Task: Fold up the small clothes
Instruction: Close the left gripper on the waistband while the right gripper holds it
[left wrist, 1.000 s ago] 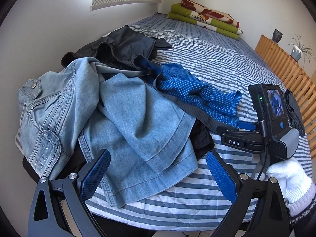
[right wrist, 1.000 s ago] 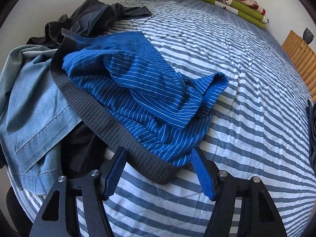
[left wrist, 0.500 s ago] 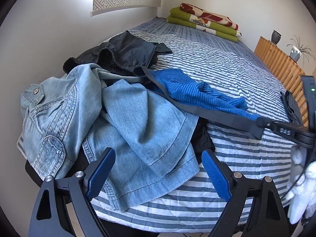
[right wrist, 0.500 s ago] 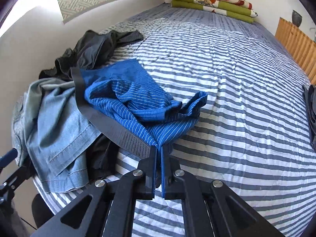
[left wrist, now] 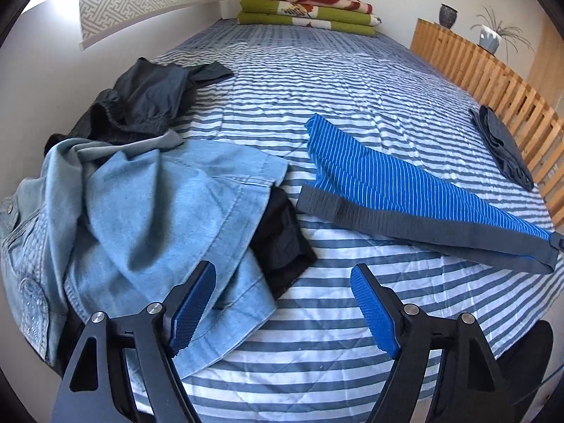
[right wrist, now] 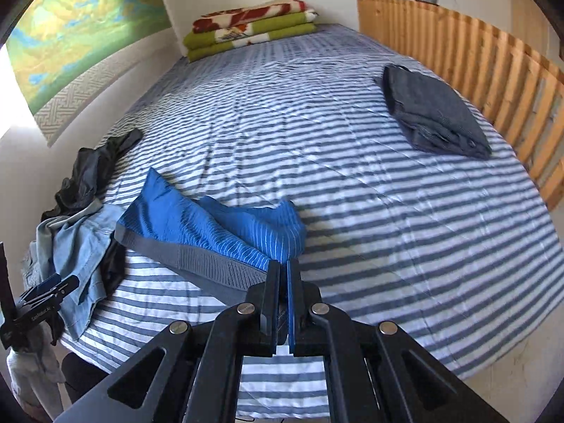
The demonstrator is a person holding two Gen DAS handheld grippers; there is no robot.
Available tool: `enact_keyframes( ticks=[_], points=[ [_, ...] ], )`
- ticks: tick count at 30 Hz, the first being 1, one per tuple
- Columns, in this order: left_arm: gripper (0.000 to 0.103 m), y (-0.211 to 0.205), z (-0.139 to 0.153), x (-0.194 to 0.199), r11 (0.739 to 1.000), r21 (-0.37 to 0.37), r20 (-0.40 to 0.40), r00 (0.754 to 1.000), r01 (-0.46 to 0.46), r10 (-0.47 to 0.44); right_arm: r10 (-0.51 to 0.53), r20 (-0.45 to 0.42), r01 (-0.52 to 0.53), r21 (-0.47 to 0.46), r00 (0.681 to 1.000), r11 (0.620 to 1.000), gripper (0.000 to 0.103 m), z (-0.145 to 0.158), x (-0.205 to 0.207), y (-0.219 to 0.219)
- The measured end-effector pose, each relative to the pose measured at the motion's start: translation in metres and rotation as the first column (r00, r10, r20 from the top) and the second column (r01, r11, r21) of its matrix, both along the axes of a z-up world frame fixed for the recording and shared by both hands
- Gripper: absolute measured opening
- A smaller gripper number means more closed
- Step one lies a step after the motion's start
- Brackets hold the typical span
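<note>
The right gripper (right wrist: 283, 271) is pinching the grey waistband of the blue shorts (right wrist: 225, 229), its jaws pressed together on the band's corner, and is holding that end up so the garment is hanging clear of the heap and stretching toward 10 o'clock in the right wrist view. That grip is probably meant to single the shorts out and bring them onto open bed (right wrist: 352, 183) for folding. The left gripper (left wrist: 282, 303) is hovering with jaws spread wide and nothing between them, over the near edge of the bed; it is likely waiting to take the band's free end, which is lying at 1 o'clock from it. The denim jacket (left wrist: 148, 211) is sitting at 10 o'clock of the left jaws, with a black garment (left wrist: 282, 243) poking out beneath its hem and dark shorts (left wrist: 141, 105) farther off at 11 o'clock. A folded dark piece (right wrist: 433, 112) is resting near the slatted rail (right wrist: 458, 46). Compared with half a second ago, the blue shorts are no longer draped across the denim: they are lying apart from the pile, pulled rightward, and the band is running straighter.
</note>
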State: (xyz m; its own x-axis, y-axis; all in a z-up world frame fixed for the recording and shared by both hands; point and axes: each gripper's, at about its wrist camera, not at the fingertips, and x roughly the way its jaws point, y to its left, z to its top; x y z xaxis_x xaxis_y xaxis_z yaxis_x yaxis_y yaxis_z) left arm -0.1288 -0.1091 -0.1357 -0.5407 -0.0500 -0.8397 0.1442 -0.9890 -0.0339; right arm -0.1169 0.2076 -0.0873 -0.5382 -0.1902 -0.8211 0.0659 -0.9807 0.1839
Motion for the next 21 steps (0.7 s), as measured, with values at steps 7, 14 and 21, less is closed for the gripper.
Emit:
enact_keyframes(
  ticks=[7, 14, 21],
  points=[
    [0.082, 0.043, -0.023, -0.067, 0.991, -0.044, 0.068, 0.99, 0.125, -0.122, -0.066, 0.079, 0.069, -0.026, 0.995, 0.997, 0.003, -0.032, 0.008, 0.037],
    [0.074, 0.047, -0.06, -0.122, 0.988, -0.077, 0.168, 0.978, 0.134, -0.12, -0.009, 0.062, 0.006, 0.046, 0.998, 0.999, 0.003, -0.039, 0.003, 0.016],
    [0.08, 0.046, -0.086, -0.136, 0.988, -0.035, 0.238, 0.961, 0.152, -0.139, 0.002, 0.06, -0.006, 0.075, 0.998, 0.997, 0.003, -0.043, -0.004, 0.013]
  ],
)
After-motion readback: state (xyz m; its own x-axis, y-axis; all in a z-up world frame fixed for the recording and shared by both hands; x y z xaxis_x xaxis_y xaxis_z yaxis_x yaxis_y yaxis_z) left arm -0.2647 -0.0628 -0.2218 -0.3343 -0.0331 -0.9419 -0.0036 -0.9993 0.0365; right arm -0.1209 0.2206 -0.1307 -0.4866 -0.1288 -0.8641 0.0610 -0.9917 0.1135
